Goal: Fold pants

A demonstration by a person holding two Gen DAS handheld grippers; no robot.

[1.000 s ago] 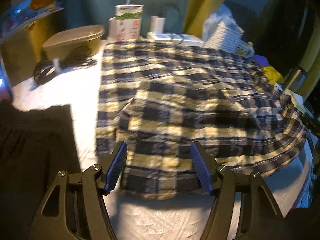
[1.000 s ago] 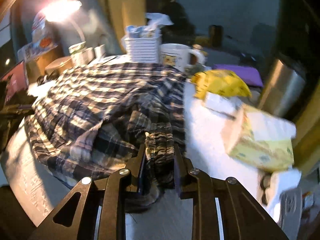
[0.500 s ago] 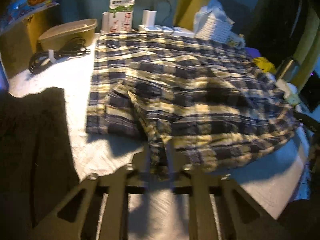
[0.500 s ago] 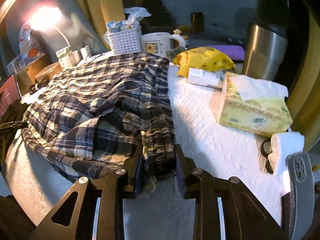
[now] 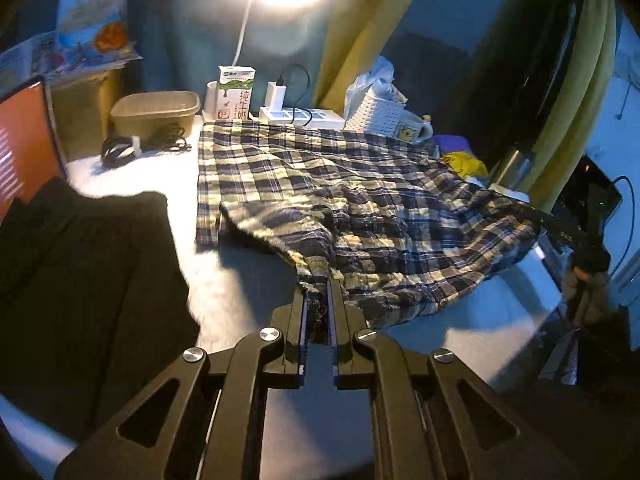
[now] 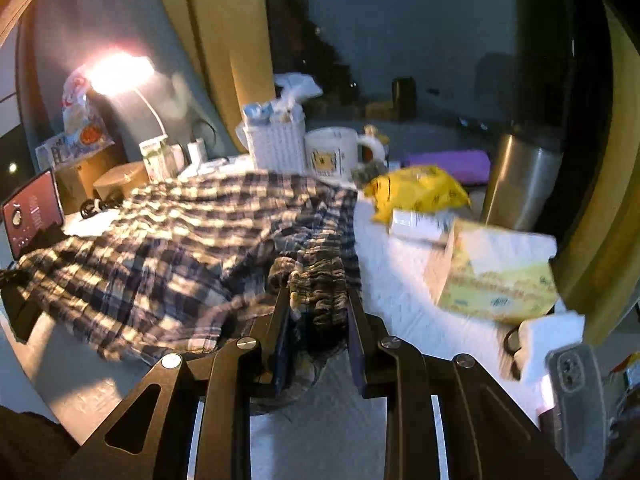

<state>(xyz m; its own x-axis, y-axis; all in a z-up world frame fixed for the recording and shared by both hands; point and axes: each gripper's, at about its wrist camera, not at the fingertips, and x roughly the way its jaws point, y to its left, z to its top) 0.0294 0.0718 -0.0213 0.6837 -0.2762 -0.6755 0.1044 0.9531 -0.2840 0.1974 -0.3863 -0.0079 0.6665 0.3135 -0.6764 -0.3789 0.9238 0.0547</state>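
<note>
Both grippers grip pants; left gripper jaws newly clamped, hem lifted.

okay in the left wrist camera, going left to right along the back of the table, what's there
Brown tub → milk carton → white charger on the power strip → white basket → bear mug → yellow bag → steel tumbler.

One pair of plaid pants on the table — plus one milk carton, one white basket, one mug, one tissue box, one steel tumbler — two claws.
</note>
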